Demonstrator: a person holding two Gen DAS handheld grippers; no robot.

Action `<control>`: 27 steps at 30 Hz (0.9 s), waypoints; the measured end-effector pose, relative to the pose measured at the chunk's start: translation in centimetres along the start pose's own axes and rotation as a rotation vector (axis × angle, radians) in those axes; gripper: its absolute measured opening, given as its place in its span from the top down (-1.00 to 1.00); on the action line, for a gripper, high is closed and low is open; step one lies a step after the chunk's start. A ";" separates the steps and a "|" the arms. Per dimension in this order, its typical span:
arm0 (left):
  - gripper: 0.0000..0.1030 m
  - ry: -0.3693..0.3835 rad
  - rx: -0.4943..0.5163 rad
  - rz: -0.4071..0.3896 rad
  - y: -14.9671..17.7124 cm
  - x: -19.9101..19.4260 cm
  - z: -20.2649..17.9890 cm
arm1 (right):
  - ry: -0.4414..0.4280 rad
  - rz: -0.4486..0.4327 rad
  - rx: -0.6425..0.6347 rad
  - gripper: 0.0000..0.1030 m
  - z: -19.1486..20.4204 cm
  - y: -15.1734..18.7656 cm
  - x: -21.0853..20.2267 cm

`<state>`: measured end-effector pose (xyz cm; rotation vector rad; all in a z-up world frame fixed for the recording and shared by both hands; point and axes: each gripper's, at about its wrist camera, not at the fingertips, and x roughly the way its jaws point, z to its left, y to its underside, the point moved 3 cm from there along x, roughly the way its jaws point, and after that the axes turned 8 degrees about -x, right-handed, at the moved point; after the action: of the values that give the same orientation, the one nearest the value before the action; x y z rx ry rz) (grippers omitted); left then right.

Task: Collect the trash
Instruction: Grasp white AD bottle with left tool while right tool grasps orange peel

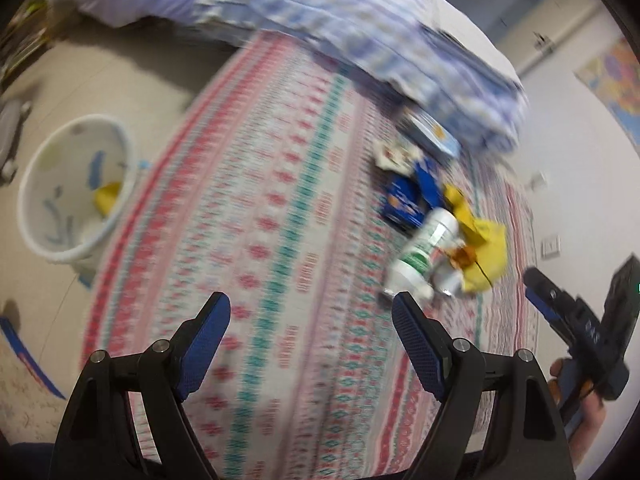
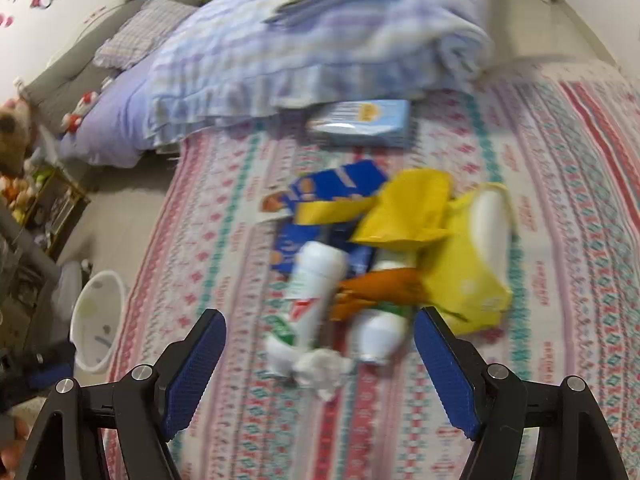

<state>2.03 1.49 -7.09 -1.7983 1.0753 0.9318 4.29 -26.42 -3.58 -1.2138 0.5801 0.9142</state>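
While both claws are hanging wide and empty, the right claw [image 2: 320, 344] is facing the trash pile [image 2: 384, 248] on the bed [image 2: 560, 240]; the left claw [image 1: 312, 328] is nearer the bin [image 1: 52, 240]. Bottle [image 2: 316, 284] looks light, stiff, slippery: grip mid-body. Tissue [image 2: 324, 368] is soft.
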 end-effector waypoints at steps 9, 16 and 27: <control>-0.65 -0.055 0.207 0.031 0.4 5.6 -8.4 | 0.004 0.019 0.088 -0.57 -3.7 0.6 -0.1; -0.65 -0.138 0.319 0.072 -0.4 10.3 -11.3 | -0.010 0.026 0.082 -0.09 -4.7 0.4 0.0; 0.15 -0.063 0.227 0.103 -1.9 11.4 -10.0 | 0.002 0.074 0.019 -0.08 -4.6 0.1 1.7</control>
<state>9.65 -10.49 -12.71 -1.5313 1.1925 0.8834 5.47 -30.36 -6.29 -1.1828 0.6376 0.9674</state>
